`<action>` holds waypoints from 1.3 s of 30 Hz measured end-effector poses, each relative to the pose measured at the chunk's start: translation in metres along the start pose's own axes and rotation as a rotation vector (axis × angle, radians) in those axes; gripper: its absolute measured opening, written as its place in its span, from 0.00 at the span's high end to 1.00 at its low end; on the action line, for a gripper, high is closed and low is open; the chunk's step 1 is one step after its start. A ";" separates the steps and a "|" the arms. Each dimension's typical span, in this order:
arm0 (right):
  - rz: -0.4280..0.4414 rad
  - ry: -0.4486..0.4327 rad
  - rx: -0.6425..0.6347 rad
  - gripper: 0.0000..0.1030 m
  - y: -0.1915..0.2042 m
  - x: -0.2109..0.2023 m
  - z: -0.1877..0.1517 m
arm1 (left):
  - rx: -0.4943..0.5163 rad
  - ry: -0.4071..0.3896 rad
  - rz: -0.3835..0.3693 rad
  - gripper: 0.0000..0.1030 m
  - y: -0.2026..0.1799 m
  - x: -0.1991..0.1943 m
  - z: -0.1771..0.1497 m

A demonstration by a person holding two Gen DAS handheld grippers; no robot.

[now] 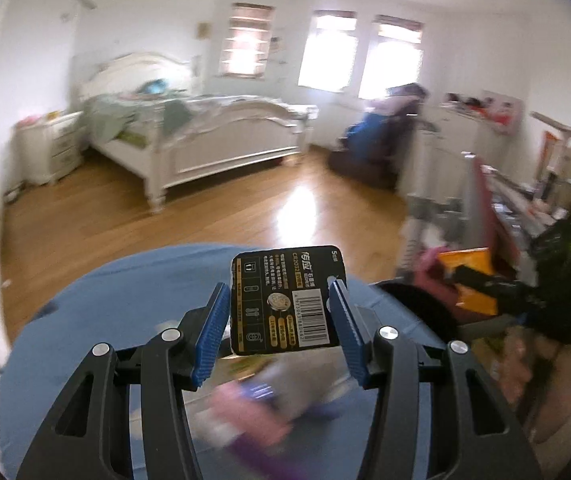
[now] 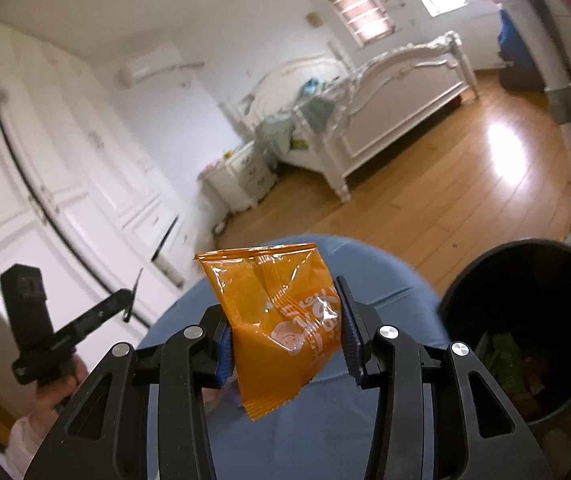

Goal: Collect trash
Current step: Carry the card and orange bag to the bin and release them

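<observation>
We hold 2 items for binning: left gripper [image 1: 279, 312] pinching battery card [image 1: 285, 300]; right gripper [image 2: 285, 336] pinching orange wrapper [image 2: 281, 320], beside black bin [image 2: 521, 332].

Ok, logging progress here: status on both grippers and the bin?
Left gripper shut on battery card. Right gripper shut on orange wrapper. Black bin right of it, nothing between.

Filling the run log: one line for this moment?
left gripper: shut on battery card | right gripper: shut on orange wrapper | black bin: beside, holds trash
</observation>
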State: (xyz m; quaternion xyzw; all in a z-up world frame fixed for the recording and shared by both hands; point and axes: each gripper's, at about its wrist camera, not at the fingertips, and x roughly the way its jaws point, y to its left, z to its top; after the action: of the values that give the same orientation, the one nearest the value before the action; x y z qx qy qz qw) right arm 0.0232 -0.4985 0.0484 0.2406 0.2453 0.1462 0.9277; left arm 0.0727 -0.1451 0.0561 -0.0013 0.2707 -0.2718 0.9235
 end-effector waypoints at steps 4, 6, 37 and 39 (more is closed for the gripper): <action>-0.074 -0.065 0.005 0.58 -0.025 -0.029 0.007 | 0.022 0.018 -0.126 0.51 -0.044 0.031 0.015; -0.141 -0.097 -0.017 0.58 -0.035 -0.041 0.010 | 0.036 0.024 -0.173 0.51 -0.064 0.043 0.018; -0.459 -0.063 0.033 0.55 -0.157 -0.023 -0.002 | 0.004 0.296 -0.448 0.50 -0.164 0.209 0.004; -0.471 -0.060 0.039 0.38 -0.161 -0.021 -0.001 | 0.007 0.303 -0.453 0.46 -0.167 0.213 0.007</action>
State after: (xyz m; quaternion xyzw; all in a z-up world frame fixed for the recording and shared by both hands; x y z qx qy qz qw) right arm 0.0295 -0.6418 -0.0281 0.1987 0.2699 -0.0863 0.9382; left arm 0.1425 -0.3956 -0.0197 -0.0179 0.3977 -0.4693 0.7882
